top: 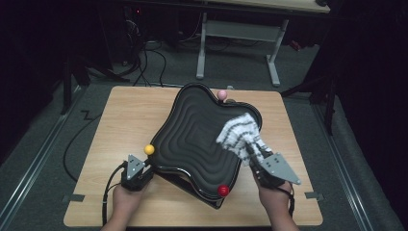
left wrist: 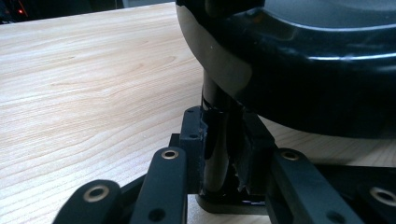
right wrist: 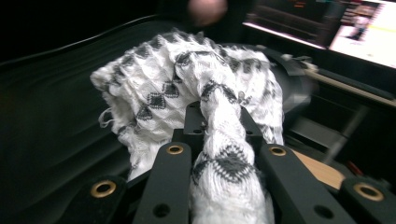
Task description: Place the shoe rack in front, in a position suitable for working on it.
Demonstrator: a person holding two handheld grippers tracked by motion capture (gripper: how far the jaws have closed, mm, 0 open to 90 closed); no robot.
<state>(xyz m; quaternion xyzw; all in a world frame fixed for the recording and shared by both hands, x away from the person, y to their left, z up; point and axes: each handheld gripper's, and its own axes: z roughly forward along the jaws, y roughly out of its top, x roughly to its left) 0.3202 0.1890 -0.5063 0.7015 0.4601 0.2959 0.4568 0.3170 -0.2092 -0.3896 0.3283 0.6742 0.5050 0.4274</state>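
A black, wavy-edged ridged tray [top: 192, 130] rests tilted on the wooden table, with a yellow ball [top: 149, 149], a pink ball [top: 222, 95] and a red ball [top: 223, 190] at its corners. My left gripper [top: 146, 164] is at the tray's near-left corner. In the left gripper view this gripper [left wrist: 219, 135] is shut on a dark post [left wrist: 214, 100] under the tray's rim [left wrist: 317, 84]. My right gripper [top: 250, 151] is shut on a white cloth with a black pattern [top: 238, 132] that lies bunched on the tray's right side. The cloth [right wrist: 187, 84] runs between the right gripper's [right wrist: 219, 126] jaws.
Bare table top [top: 120, 120] lies left of the tray and along the near edge. Behind the table stands a grey desk frame [top: 238, 33], and cables [top: 144, 62] lie on the floor. A lit screen [right wrist: 359, 28] is at the upper right of the right gripper view.
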